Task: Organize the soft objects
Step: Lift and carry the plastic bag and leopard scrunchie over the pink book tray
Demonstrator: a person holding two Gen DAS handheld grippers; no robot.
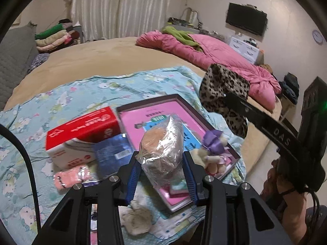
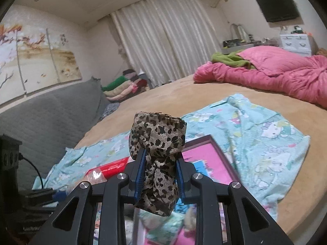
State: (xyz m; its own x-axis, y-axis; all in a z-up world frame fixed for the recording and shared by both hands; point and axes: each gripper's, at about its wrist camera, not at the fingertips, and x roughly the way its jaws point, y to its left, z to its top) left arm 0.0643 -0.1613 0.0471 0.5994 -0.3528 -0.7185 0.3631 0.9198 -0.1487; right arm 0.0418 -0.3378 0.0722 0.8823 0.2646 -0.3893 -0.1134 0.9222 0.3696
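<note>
Bed: a wide tan bedspread (image 2: pixel 184 94) with a crumpled pink quilt (image 2: pixel 276 75) at its far side; my work lies on the near part.
Sheet: a pale blue cartoon-print cotton sheet (image 1: pixel 98 89) spread over the tan cover, with the clutter on top.
Tray: a shallow rectangular box with a dark rim and pink lining (image 1: pixel 147 102), my guess for where the soft things go.
Tissue box: a red-and-white carton (image 1: pixel 81 134) beside the tray, untouched.
Left gripper (image 1: pixel 162 173): my jaws stand partly apart, pressed on a crinkly clear plastic bag holding something soft and tan (image 1: pixel 163 143), held up over the tray.
Right gripper (image 2: pixel 160 175): nearly closed, pinching a rolled leopard-print cloth (image 2: pixel 157 143), lifted clear of the bed.
In tray: a small cream plush doll with a purple bow (image 1: pixel 212 151) lies at its near corner.
Left out: a pink fuzzy roll (image 1: pixel 71 177) and a beige crumpled sock-like piece (image 1: pixel 137 218) lie on the sheet.
Progress: I judge it around midway; two pieces in hand, at least two to collect.
</note>
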